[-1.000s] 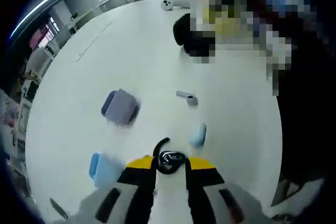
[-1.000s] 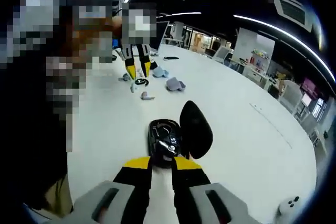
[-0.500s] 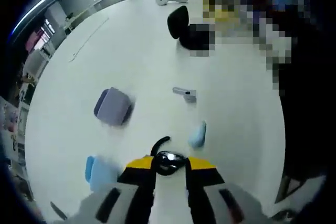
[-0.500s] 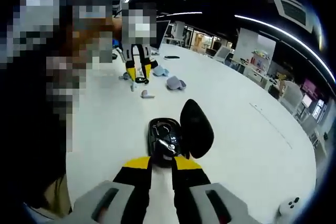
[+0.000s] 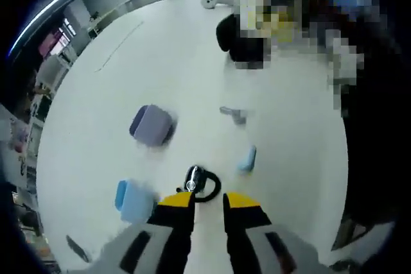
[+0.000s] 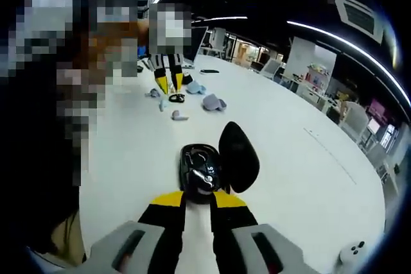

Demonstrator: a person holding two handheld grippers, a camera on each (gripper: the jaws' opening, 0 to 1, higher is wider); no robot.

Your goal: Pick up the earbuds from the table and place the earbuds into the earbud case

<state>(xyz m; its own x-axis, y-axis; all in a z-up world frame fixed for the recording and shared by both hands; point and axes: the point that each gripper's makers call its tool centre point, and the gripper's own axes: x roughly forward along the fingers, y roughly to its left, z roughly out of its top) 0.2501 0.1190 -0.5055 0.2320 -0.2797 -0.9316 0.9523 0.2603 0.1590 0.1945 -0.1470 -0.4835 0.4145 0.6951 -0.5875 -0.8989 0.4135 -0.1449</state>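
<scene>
Bright table [image 5: 192,68], blurred (perhaps motion), edges warped.

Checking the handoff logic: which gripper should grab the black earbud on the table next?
Left. The black earbud lies on the table just ahead of the left gripper, whose jaws stand apart. The right gripper sits at the open black case, far from it.

bare table [image 5: 109,75] beyond purple case [image 5: 153,124], blue case [image 5: 131,199]
</scene>
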